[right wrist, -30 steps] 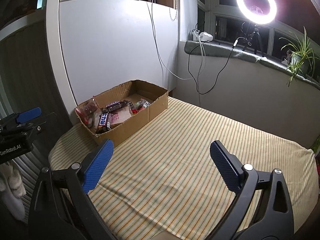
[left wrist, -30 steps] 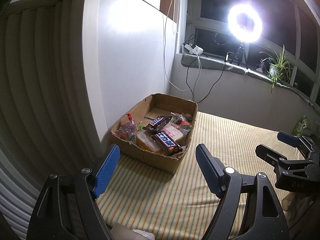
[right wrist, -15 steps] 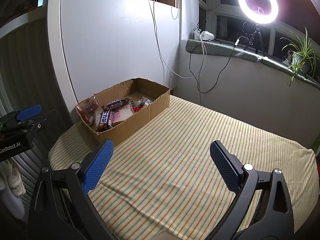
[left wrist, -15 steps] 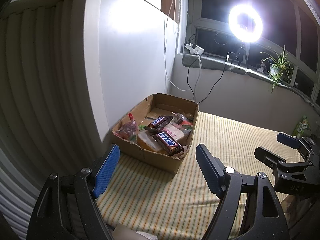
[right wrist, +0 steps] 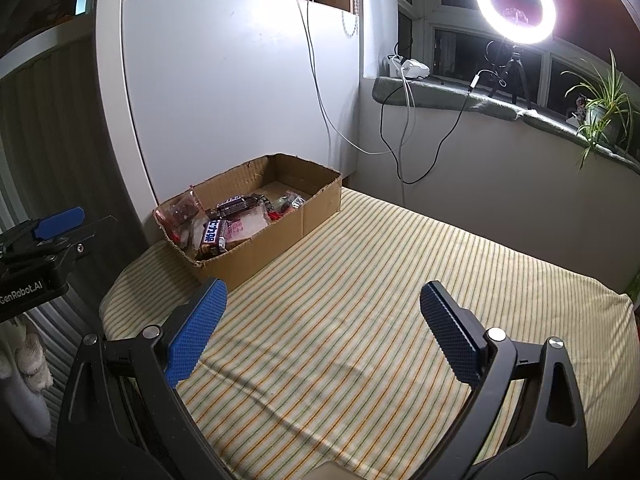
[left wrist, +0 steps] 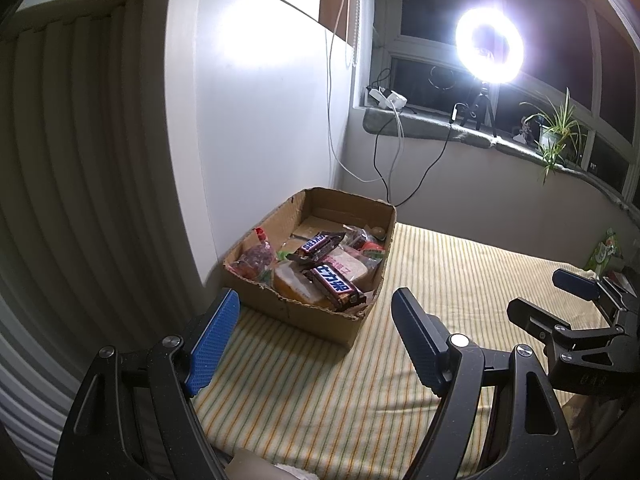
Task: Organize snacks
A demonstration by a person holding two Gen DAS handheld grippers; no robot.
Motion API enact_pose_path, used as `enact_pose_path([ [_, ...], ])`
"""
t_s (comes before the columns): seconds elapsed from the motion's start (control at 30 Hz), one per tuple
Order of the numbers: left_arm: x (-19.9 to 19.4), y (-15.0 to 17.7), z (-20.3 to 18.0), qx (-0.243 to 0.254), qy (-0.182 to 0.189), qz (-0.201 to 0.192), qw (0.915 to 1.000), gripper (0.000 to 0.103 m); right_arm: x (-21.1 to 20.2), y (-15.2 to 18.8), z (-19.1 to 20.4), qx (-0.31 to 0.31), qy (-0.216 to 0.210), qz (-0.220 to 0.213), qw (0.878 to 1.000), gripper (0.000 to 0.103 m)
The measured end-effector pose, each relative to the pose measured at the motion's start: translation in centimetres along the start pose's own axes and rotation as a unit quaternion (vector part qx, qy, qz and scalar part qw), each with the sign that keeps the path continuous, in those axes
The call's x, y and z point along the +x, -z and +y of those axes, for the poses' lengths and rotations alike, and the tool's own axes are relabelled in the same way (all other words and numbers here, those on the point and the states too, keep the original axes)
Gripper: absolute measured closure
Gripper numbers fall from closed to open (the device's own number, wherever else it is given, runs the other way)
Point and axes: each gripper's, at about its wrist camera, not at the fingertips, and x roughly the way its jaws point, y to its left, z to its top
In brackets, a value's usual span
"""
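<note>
your left tool (left wrist: pixel 316 320) hovers over the near-left part of the striped table (left wrist: pixel 460 280), its blue pads spread wide with nothing between them. just past its tips sits the cardboard box (left wrist: pixel 320 316), pushed up near the white cabinet panel (left wrist: pixel 260 120) at the table's far-left corner. the snacks are all in that box: a snickers bar (left wrist: pixel 334 284) lies on top at the near end, leaning toward the box's near right corner, a second snickers bar (left wrist: pixel 318 242) lies further in, a clear bag of red sweets (left wrist: pixel 256 256) stands against the left wall, and pale wrapped packs lie underneath. the far end of the box shows bare cardboard floor.

moving right, the middle of the table is bare striped cloth. your right tool (right wrist: pixel 322 312) hangs above it, well apart from the box, pads likewise spread and gripping nothing. on the sill beyond, a ring light (right wrist: pixel 516 2) glares beside a potted plant (right wrist: pixel 600 108).
</note>
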Motion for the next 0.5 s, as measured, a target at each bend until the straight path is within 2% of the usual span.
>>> enact_pose_path([
  [0.5,0.09,0.11,-0.41,0.005,-0.006,-0.002,1.0,0.024,0.34,0.47,-0.2,0.009,0.004,0.007,1.0,0.004],
])
